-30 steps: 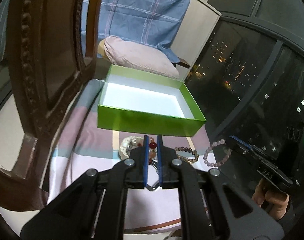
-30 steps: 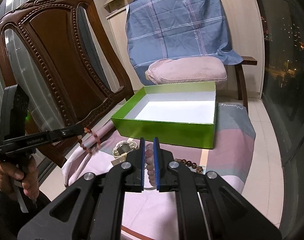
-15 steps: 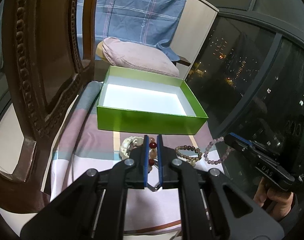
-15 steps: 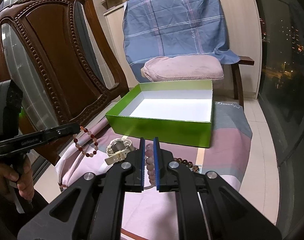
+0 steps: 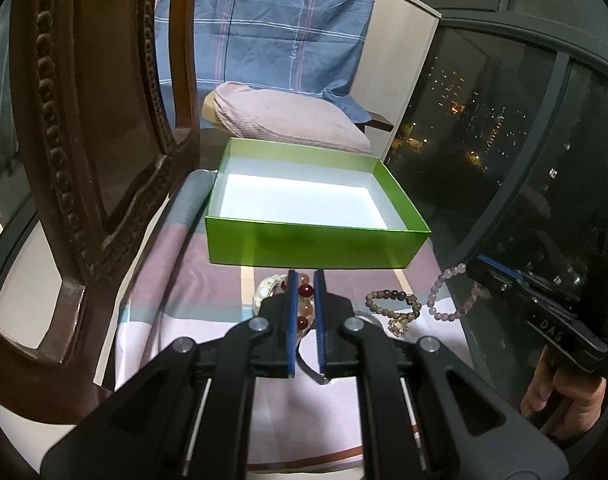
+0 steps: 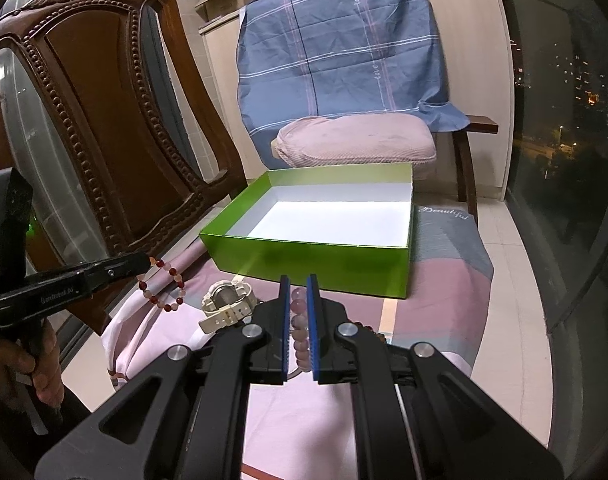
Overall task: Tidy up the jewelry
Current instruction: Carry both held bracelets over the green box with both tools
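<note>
A carved wooden chair [image 6: 104, 128] stands at far left. Beside it, the left claw [image 6: 146, 264], held in a person's hand [image 6: 40, 372], is clamped on a red-and-pink bead bracelet [image 6: 162, 286] that hangs clear of the striped cloth [image 6: 443, 304]. Next lies a cream watch [image 6: 226, 304], resting on the cloth just in front of the open green box [image 6: 315, 256], whose white floor is bare. At centre, the right claw [image 6: 296, 292] is closed on a pale purple bead bracelet [image 6: 300, 320], also lifted near the box's front wall. A brown bead bracelet [image 5: 391, 306] with a small gold charm lies on the cloth between the 2 claws. Behind, a pink cushion [image 6: 355, 142] and blue plaid sheet [image 6: 339, 52] cover a second chair; dark windows [image 6: 563, 120] show city lights at right.
</note>
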### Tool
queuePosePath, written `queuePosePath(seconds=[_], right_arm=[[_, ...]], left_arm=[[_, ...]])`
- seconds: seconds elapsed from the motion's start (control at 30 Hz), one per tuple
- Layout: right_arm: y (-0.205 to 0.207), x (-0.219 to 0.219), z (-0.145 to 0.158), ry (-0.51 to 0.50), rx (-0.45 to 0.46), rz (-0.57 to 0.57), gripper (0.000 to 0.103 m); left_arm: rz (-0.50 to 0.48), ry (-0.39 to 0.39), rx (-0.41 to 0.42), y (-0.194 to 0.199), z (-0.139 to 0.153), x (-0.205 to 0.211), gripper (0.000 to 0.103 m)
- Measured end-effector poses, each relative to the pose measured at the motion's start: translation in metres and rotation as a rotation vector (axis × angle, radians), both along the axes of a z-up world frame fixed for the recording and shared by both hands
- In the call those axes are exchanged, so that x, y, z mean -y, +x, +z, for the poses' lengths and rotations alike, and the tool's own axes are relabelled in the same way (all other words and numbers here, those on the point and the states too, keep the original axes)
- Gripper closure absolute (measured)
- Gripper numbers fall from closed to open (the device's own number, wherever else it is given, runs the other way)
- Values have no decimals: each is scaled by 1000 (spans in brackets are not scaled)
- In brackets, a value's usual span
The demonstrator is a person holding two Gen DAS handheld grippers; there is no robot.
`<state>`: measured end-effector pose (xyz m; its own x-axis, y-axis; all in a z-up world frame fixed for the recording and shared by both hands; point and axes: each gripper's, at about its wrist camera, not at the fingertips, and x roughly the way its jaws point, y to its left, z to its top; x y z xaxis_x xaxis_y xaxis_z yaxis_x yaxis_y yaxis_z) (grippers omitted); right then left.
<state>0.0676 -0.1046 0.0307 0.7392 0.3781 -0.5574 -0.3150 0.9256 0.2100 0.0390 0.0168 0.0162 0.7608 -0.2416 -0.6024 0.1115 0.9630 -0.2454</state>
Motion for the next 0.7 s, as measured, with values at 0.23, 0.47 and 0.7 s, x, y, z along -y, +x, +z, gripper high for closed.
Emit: queuePosePath(seconds=[0.23,0.47,0.7], right_arm=[[0,0,0,1,0,1,95],[0,-1,2,4,3,1,95],[5,1,7,28,8,-6,95]], left_arm=[[-5,15,3,-2,1,2,95],[-11,21,0,-1,2,4,95],[-8,13,-6,6,2,4,95]])
